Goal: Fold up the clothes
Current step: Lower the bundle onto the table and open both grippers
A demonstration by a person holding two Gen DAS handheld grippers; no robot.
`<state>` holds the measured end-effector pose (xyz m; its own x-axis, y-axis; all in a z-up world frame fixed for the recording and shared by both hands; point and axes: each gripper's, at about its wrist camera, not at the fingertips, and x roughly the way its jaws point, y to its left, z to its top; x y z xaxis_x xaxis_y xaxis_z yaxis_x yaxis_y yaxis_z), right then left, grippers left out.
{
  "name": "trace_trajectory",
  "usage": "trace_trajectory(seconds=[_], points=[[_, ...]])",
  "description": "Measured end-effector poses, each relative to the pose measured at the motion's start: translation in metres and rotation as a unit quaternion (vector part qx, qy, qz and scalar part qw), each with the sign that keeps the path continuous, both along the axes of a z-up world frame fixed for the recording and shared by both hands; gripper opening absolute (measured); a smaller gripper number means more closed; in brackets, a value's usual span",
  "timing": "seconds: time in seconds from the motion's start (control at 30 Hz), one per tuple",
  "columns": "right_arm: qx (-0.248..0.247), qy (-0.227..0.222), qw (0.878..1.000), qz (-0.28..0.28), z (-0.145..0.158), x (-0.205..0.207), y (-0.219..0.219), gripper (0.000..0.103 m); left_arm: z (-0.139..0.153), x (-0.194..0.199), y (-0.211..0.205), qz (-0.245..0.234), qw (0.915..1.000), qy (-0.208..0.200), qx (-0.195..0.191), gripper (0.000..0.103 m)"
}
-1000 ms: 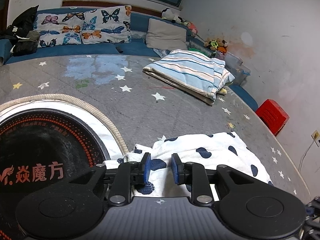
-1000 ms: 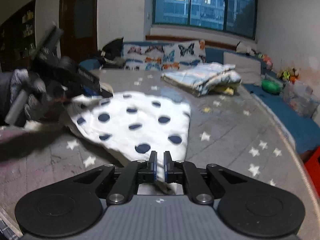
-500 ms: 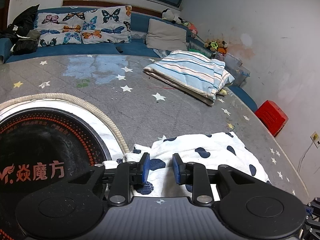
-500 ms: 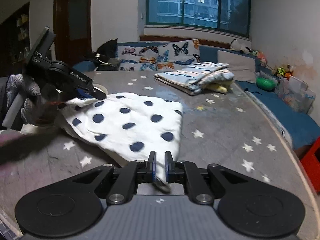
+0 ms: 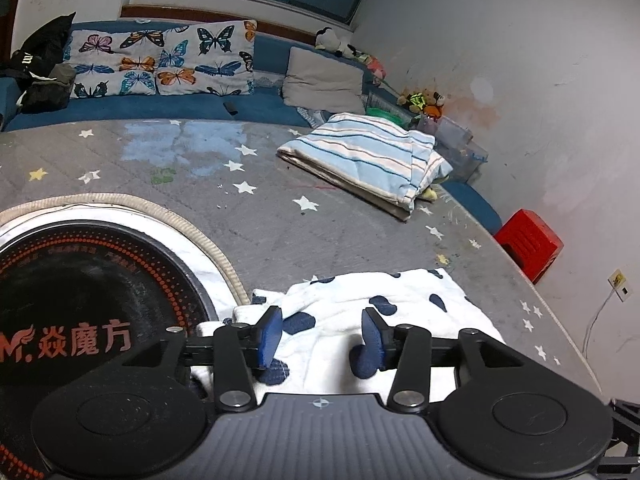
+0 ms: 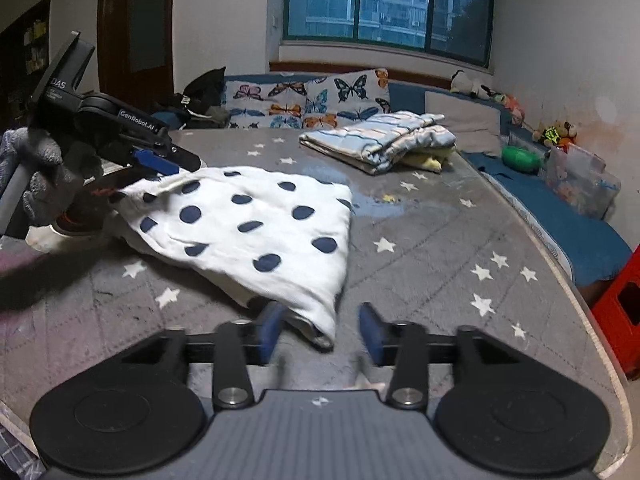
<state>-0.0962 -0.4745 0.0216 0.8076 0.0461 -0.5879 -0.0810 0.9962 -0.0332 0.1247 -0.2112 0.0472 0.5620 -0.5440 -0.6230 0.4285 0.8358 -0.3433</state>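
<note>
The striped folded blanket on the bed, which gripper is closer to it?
Hard to call. Left gripper and right gripper both sit open at the polka-dot cloth, well short of the striped blanket.

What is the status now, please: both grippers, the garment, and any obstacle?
Left gripper open, right gripper open. Dotted garment folded on mat, corner between right fingers, ungripped. Striped blanket far behind, nothing in the way.

Dim indoor light, cool and bluish, with a ceiling lamp mirrored in the dark window (image 6: 386, 2). Fisheye bending curves the bed (image 6: 440, 240) edges; black vignette fills the corners, and motion blur smears the right view's lower left
</note>
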Motion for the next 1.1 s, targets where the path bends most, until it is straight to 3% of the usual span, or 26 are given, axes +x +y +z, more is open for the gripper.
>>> trace_trajectory(seconds=[0.17,0.27,0.47,0.57,0.7,0.83,1.1], points=[[0.007,-0.005,1.000,0.003,-0.001,0.003,0.011,0.066,0.007,-0.013,0.017,0.012,0.9999,-0.005,-0.005,0.057],[0.012,-0.010,1.000,0.001,-0.001,0.003,0.017,0.083,0.009,-0.023,0.027,0.016,0.9998,-0.004,-0.005,0.062],[0.028,-0.011,0.999,-0.018,-0.004,0.003,0.022,0.086,0.010,-0.054,0.040,0.016,0.9998,-0.008,0.003,0.074],[0.038,-0.013,0.999,-0.029,-0.005,0.001,0.024,0.095,0.009,-0.069,0.043,0.014,0.9998,-0.012,0.009,0.083],[0.047,-0.021,0.998,-0.039,-0.003,-0.001,0.029,0.102,0.008,-0.087,0.046,0.014,0.9997,-0.015,0.013,0.087],[0.035,-0.037,0.997,-0.060,-0.001,-0.005,0.037,0.103,0.008,-0.104,0.050,0.015,0.9996,-0.022,0.012,0.101],[0.035,-0.043,0.994,-0.097,-0.001,-0.012,0.049,0.103,0.005,-0.132,0.056,0.015,0.9995,-0.025,0.010,0.103]])
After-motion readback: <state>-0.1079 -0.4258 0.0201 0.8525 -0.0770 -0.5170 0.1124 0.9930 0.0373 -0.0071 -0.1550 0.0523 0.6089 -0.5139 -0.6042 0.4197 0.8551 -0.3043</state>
